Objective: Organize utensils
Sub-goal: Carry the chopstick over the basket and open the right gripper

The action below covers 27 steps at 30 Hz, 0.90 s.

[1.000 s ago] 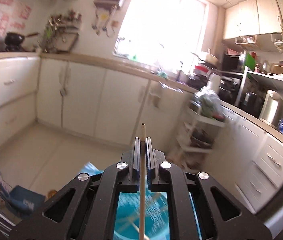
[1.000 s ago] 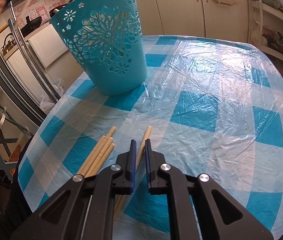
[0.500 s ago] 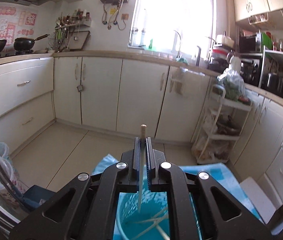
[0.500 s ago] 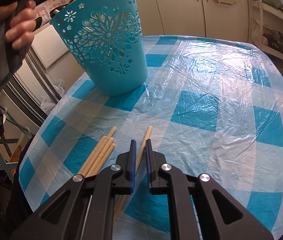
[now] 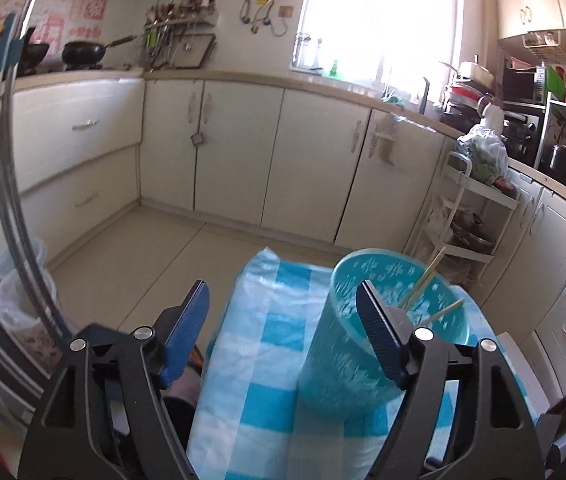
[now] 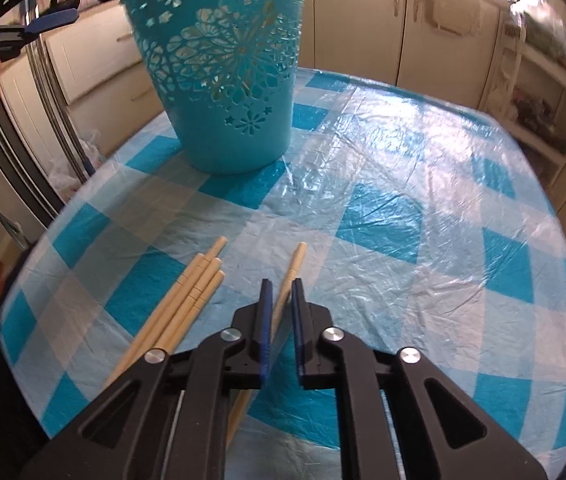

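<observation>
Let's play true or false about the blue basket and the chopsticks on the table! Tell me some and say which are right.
1. The blue basket stands upright on the checked tablecloth. True.
2. The basket is empty. False: chopsticks in the basket poke up over its rim.
3. The left gripper is holding a chopstick. False: its jaws are opening and nothing is between them.
4. A bundle of four chopsticks lies on the tablecloth. True.
5. The single chopstick lies inside the bundle. False: it lies apart, beside it, running between the right gripper's fingers.
</observation>
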Motion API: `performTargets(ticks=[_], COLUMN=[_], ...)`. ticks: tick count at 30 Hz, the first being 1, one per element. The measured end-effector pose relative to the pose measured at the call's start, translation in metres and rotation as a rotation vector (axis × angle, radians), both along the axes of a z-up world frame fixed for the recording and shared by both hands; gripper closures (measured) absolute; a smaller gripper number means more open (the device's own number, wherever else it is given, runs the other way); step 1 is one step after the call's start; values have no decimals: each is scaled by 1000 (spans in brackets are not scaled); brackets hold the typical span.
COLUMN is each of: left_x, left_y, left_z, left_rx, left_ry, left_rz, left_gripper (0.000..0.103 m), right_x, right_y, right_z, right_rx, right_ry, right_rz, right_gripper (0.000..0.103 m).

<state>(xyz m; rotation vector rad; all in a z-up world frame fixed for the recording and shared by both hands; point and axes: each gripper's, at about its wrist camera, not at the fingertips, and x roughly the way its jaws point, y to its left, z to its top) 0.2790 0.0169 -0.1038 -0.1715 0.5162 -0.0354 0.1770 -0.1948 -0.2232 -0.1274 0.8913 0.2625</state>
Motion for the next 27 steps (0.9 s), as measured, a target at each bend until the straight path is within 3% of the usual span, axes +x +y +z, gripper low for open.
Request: performTargets(ticks=[3, 5, 9, 14, 17, 20, 24, 27], left_x=[-13, -22, -34, -43, -48, -53, -59, -62], left_y=[14, 25, 38, 44, 43, 40, 33, 29], left_z=[-18, -33, -57, -76, -74, -68, -60, -58], left_rx=[-19, -47, -71, -100, -117, -129, -132, -129], left_ry=[45, 83, 143, 205, 203, 187, 168, 161], left_rz=[19, 38, 65, 79, 82, 79, 59, 49], left_gripper=[31, 30, 29, 29, 29, 29, 28, 27], right_x=[-5, -9, -13, 5, 34, 70, 124, 145], right_y=[-4, -17, -40, -45, -33, -14, 6, 10], right_z=[2, 11, 60, 139, 185, 207, 206, 194], right_rx=[26, 146, 399, 575, 611, 602, 552, 534], right_ry=[10, 22, -51, -219, -352, -447, -506, -468], right_rz=[1, -4, 12, 52, 55, 19, -73, -107], right_gripper=[97, 97, 97, 97, 97, 97, 97, 97])
